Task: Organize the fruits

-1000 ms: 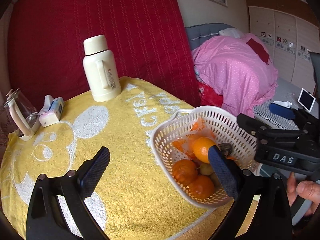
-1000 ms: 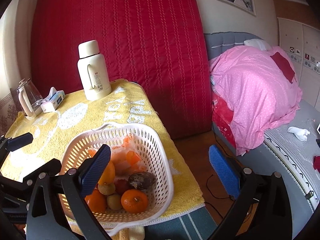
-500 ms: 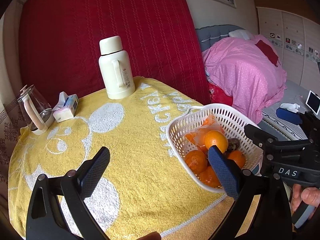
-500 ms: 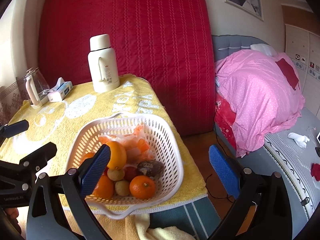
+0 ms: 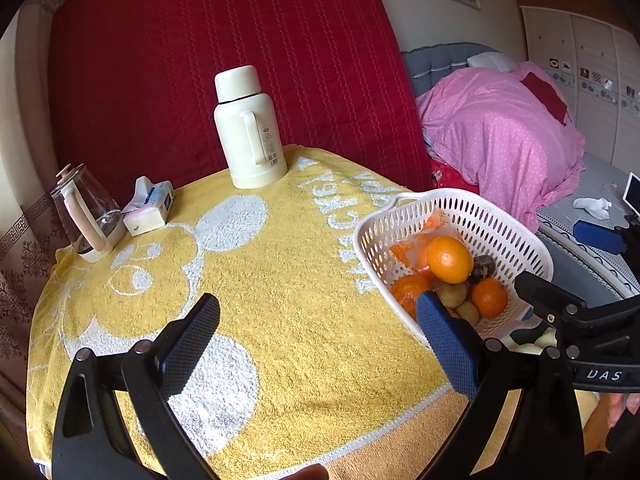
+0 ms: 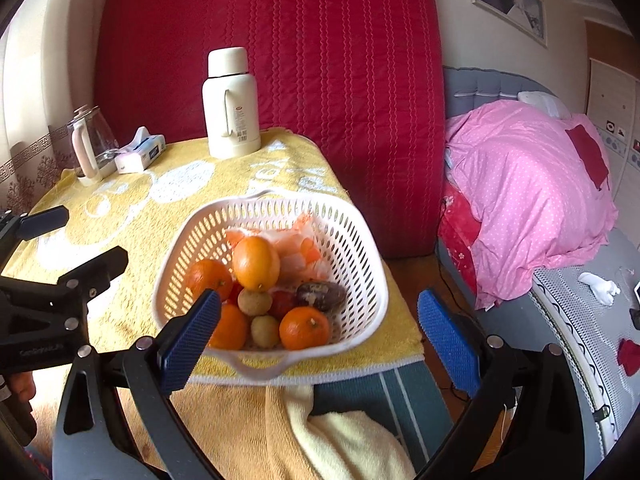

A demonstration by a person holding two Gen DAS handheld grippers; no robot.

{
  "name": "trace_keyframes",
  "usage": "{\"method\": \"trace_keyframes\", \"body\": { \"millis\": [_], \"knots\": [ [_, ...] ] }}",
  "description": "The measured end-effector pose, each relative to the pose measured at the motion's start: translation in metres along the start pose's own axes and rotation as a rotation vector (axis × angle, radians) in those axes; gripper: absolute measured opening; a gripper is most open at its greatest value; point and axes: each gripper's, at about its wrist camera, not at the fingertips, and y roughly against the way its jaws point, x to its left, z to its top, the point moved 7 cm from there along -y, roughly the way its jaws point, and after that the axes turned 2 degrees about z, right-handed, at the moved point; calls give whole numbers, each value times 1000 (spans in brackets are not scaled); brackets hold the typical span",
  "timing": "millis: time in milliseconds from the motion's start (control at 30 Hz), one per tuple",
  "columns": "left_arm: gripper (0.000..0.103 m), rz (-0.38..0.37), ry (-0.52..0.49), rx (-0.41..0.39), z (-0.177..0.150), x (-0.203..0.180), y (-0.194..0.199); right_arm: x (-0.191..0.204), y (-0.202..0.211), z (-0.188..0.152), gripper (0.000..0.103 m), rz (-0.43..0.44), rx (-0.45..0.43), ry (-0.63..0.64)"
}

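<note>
White perforated plastic basket (image 6: pixel 352 256) of oranges (image 6: pixel 256 263) and small fruits at yellow towel-covered table's (image 5: pixel 256 264) near right corner, left gripper (image 5: pixel 320 332) level above towel, jaws wide, empty, right gripper (image 6: pixel 318 338) angled toward basket, wide, empty

Both tools are wide open right now, nothing between the pads on either one. The left tool (image 5: pixel 318 344) sits level and points forward, its two blue pads spread far apart. The right tool (image 6: pixel 319 340) is spread about the same and also held level. From the left camera, the right tool's black frame pokes in at the far right, and a bit of the hand (image 5: pixel 618 408) gripping it shows below.
</note>
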Motion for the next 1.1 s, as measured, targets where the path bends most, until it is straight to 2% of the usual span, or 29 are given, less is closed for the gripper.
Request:
{"method": "trace_keyframes", "body": {
  "millis": [300, 1100],
  "knots": [
    [98, -5, -25, 24, -7, -12, -1, -1, 3, -15, 100, 2, 24, 5],
    [98, 12, -54, 51, -9, -19, -11, -2, -1, -18, 100, 7, 36, 0]
  ]
}}
